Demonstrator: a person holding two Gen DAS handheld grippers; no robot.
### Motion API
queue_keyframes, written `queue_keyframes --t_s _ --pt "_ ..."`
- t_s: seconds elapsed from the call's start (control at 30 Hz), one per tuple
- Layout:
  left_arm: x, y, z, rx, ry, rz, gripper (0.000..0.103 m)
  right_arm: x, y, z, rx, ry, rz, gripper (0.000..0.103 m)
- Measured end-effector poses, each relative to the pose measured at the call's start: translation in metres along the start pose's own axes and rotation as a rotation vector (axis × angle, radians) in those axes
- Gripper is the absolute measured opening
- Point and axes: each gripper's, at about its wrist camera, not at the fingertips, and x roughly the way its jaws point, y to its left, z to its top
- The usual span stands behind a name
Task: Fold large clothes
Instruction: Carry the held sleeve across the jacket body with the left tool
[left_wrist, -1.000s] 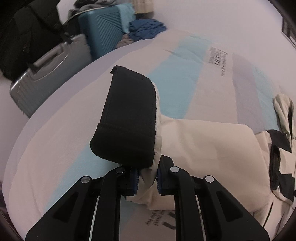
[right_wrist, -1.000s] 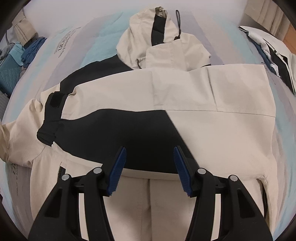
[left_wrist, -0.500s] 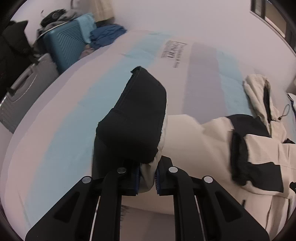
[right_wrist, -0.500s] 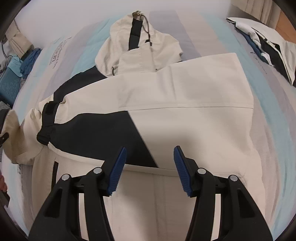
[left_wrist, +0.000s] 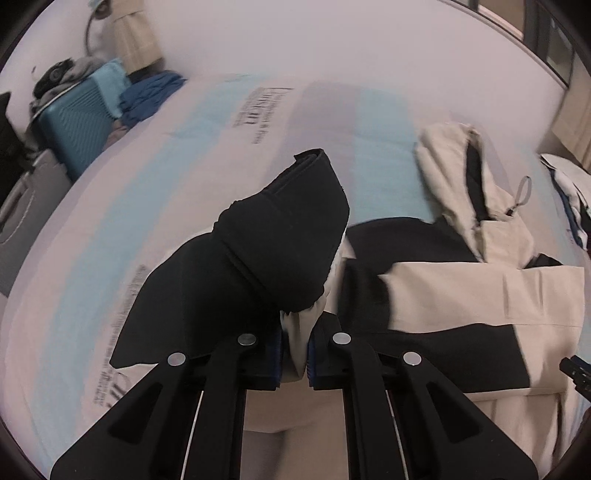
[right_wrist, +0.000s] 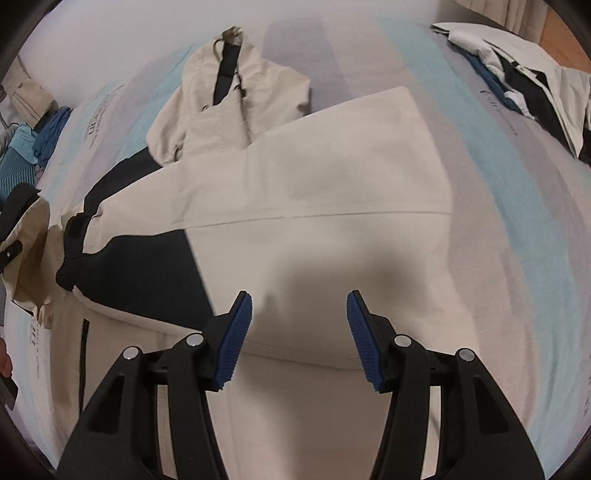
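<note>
Cream-and-black jacket (right_wrist: 317, 206) lies flat on striped bed (right_wrist: 517, 177). Left tool (left_wrist: 294, 354) pinches sleeve (left_wrist: 284, 251), lifted beside jacket. Right tool (right_wrist: 299, 339) wide open, empty, over jacket's middle.

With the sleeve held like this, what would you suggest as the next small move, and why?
Probably carry the sleeve a little further across onto the jacket body, then lower it. The left gripper is shut on it, raised above the bed, beside the jacket's edge; the right gripper hovers open over the flat body.
</note>
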Motion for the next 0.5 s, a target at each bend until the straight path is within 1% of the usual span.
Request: queue_keyframes --t_s 0.13,0.5 --pt "0.0 -0.037 -0.001 0.03 0.001 -0.03 0.007 -0.006 -0.021 0.004 0.033 -0.022 0.006 0.051" --pt "-0.006 -0.148 -0.001 0.121 0.003 -0.131 0.007 -0.018 -0.078 -0.004 0.089 -0.007 0.043 0.051"
